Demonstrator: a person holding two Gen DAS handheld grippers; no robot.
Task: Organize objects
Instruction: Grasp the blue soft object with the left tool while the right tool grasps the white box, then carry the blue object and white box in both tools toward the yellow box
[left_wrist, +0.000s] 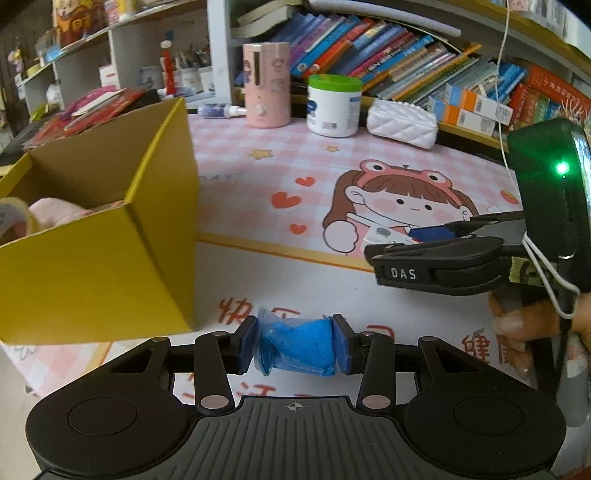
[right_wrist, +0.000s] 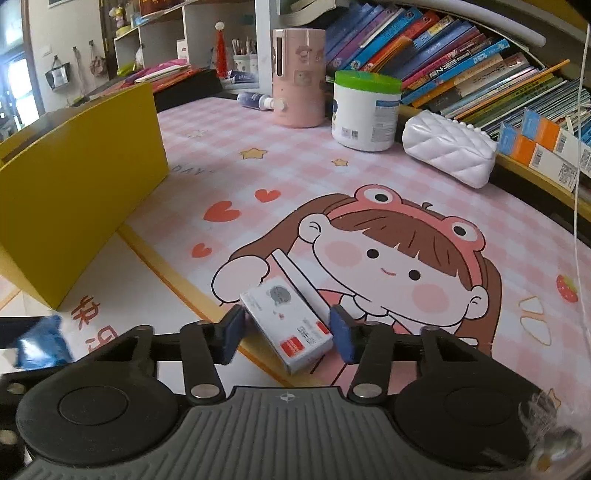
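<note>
A pink checked mat with a cartoon girl covers the surface (right_wrist: 229, 173), with slanted books on shelves behind. At the far left stands one yellow cardboard box (left_wrist: 110, 266), open-topped, with something pale pink and a tape roll inside. Just right of it, the left hand-held gripper (left_wrist: 294, 343) pinches one blue bagged lump (left_wrist: 299, 345) between its pads, above the surface; the box lies up and to its left, near, so this hand is the nearer to it. Further right, the right hand-held gripper (right_wrist: 287, 334) straddles one small white carton (right_wrist: 291, 325) lying flat on the mat, its long axis slanting away toward the upper left; the pads look not quite pressed on it. One pink appliance (right_wrist: 298, 77), one green-lidded tub (right_wrist: 365, 110) and one white quilted pouch (right_wrist: 448, 147) stand behind.
</note>
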